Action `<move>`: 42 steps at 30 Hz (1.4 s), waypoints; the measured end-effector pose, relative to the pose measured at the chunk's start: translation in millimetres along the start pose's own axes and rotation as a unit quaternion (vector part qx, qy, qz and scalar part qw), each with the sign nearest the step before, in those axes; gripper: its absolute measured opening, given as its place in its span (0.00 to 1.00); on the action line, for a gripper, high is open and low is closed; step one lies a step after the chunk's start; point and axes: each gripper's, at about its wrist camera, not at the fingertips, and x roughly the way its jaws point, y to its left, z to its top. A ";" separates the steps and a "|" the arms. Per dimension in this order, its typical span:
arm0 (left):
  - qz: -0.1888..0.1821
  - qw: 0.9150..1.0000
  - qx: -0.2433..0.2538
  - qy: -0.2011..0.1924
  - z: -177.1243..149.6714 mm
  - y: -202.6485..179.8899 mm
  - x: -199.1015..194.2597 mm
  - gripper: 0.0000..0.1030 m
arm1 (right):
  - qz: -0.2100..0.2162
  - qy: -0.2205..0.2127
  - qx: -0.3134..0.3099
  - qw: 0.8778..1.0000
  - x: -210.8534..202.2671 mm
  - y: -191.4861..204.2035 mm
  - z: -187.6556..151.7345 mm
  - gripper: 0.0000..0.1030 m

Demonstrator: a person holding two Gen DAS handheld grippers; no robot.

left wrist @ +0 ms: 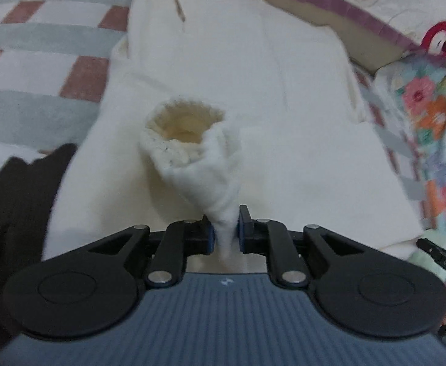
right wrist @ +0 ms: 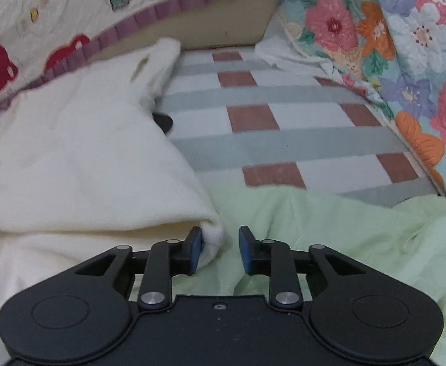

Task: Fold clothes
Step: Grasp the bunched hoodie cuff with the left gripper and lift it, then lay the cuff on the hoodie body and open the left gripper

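Observation:
A cream-white knitted garment (left wrist: 284, 91) lies spread over the bed. My left gripper (left wrist: 225, 222) is shut on its sleeve, which stands up from the jaws with the ribbed cuff (left wrist: 189, 134) gaping open toward the camera. In the right wrist view the same garment (right wrist: 70, 152) fills the left side. Its folded corner (right wrist: 212, 235) rests against the left pad of my right gripper (right wrist: 219, 241). That gripper stands open, a clear gap separating the corner from the right pad.
The bed has a checked sheet (right wrist: 268, 122) of grey, white and brick-red squares. A pale green cloth (right wrist: 314, 228) lies under my right gripper. A floral quilt (right wrist: 406, 45) is on the right, a bear-print quilt (right wrist: 24, 30) behind. Dark fabric (left wrist: 15, 207) lies at the left.

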 end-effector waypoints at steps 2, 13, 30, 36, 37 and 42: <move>-0.007 1.000 -0.003 -0.004 3.4 -0.1 0.9 0.12 | 0.038 -0.024 0.011 0.999 -21.7 0.4 11.3 0.32; -0.018 1.000 -0.007 0.001 -5.9 -6.0 5.3 0.12 | 0.145 -0.008 0.020 0.989 54.5 66.2 129.1 0.43; -0.139 0.986 0.081 -0.034 8.6 -43.9 -2.4 0.07 | 0.030 -0.067 0.020 0.997 144.6 90.4 146.2 0.11; -0.038 0.993 0.111 -0.025 4.0 -42.9 11.1 0.08 | 0.036 -0.006 0.047 0.998 171.8 48.7 137.8 0.14; -0.015 0.994 0.111 -0.014 1.3 -38.9 16.8 0.09 | 0.022 -0.005 0.042 0.999 172.4 49.8 136.0 0.20; -0.014 0.999 0.039 0.012 4.1 -13.8 29.5 0.11 | -0.011 -0.005 0.041 0.999 154.3 44.5 128.9 0.36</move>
